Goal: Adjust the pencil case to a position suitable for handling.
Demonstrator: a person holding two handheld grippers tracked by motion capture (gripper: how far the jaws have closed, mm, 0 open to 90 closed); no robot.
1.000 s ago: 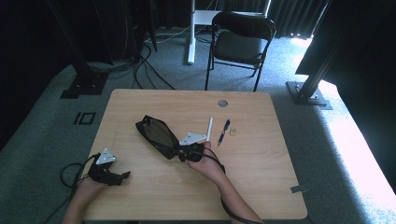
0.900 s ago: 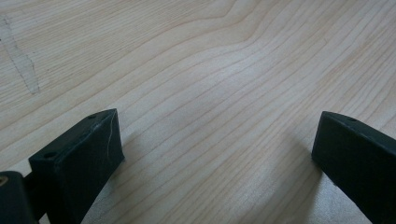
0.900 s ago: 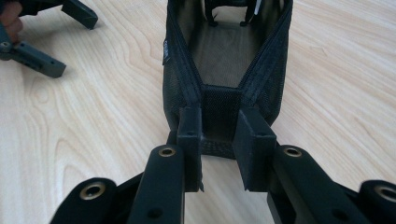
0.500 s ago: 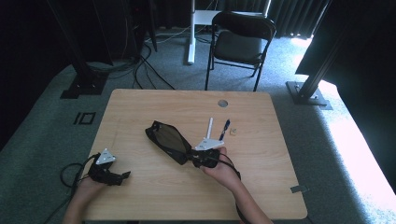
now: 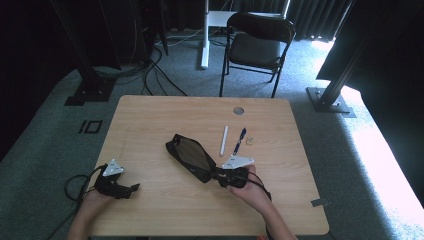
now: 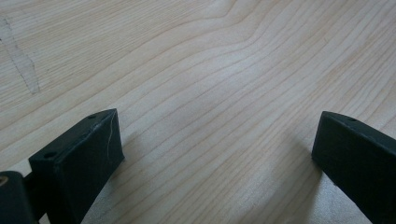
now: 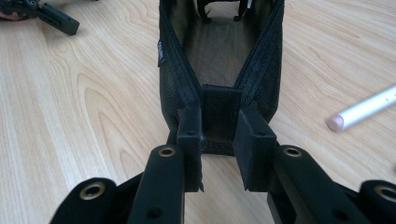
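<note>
- The black mesh pencil pouch [image 5: 191,157] lies flat on the wooden table [image 5: 150,125], just left of the white pen [image 5: 224,140].
- It's long and narrow, lying diagonally, far end pointing up-left, away from the pen.
- Its top is unzipped and gaping, so the dark mesh inside shows.
- Its near end [image 7: 218,122] is pinched between two black pads.
</note>
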